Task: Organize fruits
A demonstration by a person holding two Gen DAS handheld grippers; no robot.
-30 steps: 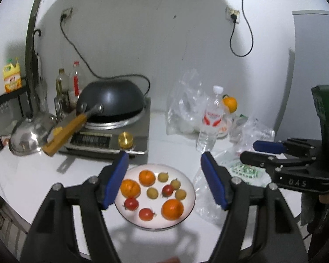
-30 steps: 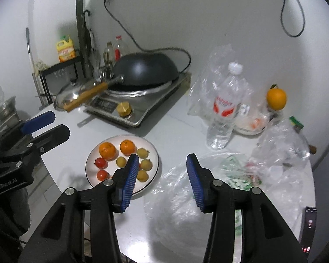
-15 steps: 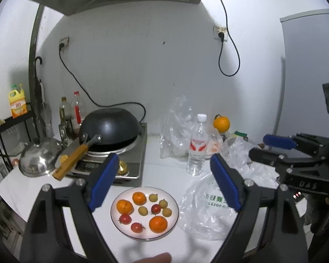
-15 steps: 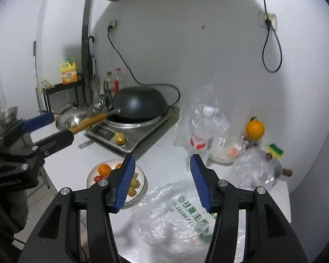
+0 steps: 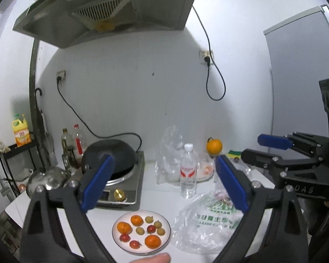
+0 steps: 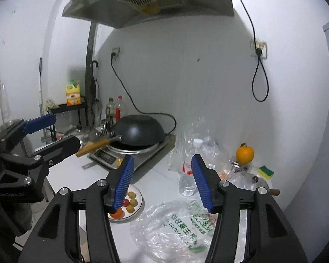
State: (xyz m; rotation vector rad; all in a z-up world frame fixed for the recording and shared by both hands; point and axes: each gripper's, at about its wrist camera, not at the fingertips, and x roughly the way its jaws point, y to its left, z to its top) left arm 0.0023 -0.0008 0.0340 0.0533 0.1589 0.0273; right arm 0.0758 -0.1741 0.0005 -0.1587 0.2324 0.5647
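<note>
White counter (image 5: 160, 199) below; left tongs (image 5: 164, 184) wide apart, empty; right tongs (image 6: 162, 184) apart, empty, above plate (image 5: 167, 236).

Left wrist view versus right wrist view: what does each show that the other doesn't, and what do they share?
Only the left wrist view shows the whole plate of fruit unobstructed: three oranges, three red tomatoes and the small yellow-green fruits. It also shows the right claw from the side.

Only the right wrist view shows the wok's wooden handle unobstructed, the yellow-green sponge, and the left claw from the side.

Both show the wok, the water bottle, the printed plastic bag and the lone orange near the wall.
</note>
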